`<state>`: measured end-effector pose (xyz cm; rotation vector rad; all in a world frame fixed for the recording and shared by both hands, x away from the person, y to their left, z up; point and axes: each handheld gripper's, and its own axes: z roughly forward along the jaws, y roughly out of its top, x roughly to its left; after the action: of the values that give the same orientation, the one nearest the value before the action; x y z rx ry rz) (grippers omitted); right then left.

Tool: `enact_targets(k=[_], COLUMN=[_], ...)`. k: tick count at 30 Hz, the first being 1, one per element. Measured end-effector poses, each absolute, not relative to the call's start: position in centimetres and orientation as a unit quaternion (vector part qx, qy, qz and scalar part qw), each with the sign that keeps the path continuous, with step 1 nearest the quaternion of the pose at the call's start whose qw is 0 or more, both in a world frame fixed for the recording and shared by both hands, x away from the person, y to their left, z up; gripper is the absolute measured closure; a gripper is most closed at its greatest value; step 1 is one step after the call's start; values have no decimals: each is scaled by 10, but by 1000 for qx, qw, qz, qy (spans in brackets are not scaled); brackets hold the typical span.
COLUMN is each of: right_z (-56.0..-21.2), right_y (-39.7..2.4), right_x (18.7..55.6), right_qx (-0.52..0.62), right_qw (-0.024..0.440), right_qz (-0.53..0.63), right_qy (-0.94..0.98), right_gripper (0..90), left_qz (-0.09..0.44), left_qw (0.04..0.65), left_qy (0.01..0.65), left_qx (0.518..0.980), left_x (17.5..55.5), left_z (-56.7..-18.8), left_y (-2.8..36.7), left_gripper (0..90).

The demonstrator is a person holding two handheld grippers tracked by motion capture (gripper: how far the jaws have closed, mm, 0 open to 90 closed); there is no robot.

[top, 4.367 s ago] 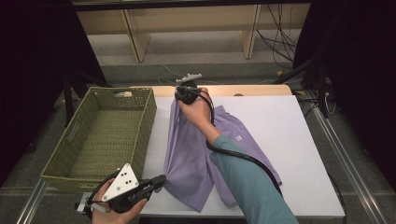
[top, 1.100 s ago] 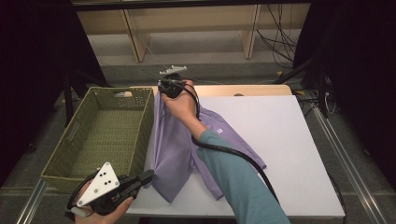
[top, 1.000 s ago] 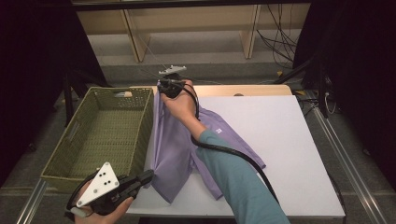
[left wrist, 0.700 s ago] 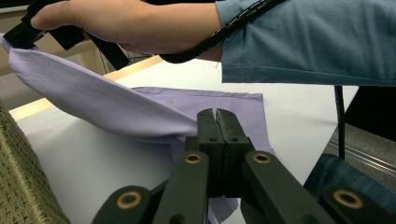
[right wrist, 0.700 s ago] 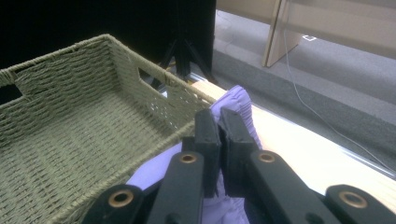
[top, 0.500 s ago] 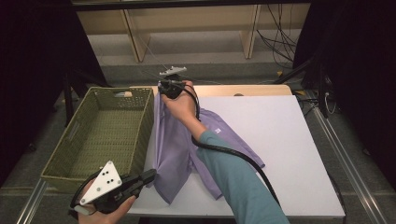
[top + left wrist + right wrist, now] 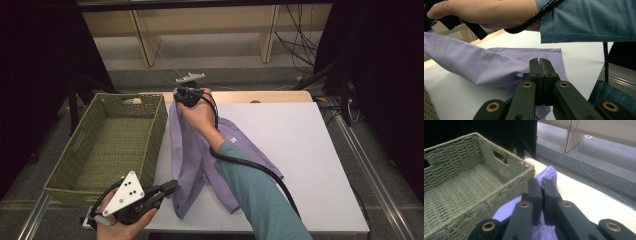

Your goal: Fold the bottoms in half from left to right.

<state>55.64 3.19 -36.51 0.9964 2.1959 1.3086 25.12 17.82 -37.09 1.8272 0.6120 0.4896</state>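
From above, a lavender shirt (image 7: 200,150) lies stretched along the left part of the white table (image 7: 310,150), beside the green woven basket (image 7: 107,145). The right gripper (image 7: 184,95) pinches the shirt's far end near the table's far edge, with the person's teal sleeve (image 7: 260,195) reaching across the cloth. The left gripper (image 7: 167,189) grips the near end at the table's front left corner.

In the left gripper view, the left gripper (image 7: 540,63) has its jaws pressed together on a fold of the shirt (image 7: 474,65), which rises taut toward the other hand (image 7: 486,11).

In the right gripper view, the right gripper (image 7: 541,183) clamps bunched purple fabric (image 7: 547,173) between closed jaws, just beside the basket's (image 7: 461,185) corner, over the table's wooden edge (image 7: 584,195).
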Motion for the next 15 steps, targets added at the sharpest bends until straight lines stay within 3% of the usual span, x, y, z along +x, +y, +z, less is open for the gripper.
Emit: enact_targets(k=[15], right_z=[-367], right_y=[18], right_x=[558], right_qx=[362], right_qw=[204], right_qz=[462], right_qy=[783], right_gripper=[870], left_qz=[186], left_qw=[554], left_qy=[250], left_qx=[772], left_x=[261], left_z=[-373], left_y=[165], left_gripper=[890])
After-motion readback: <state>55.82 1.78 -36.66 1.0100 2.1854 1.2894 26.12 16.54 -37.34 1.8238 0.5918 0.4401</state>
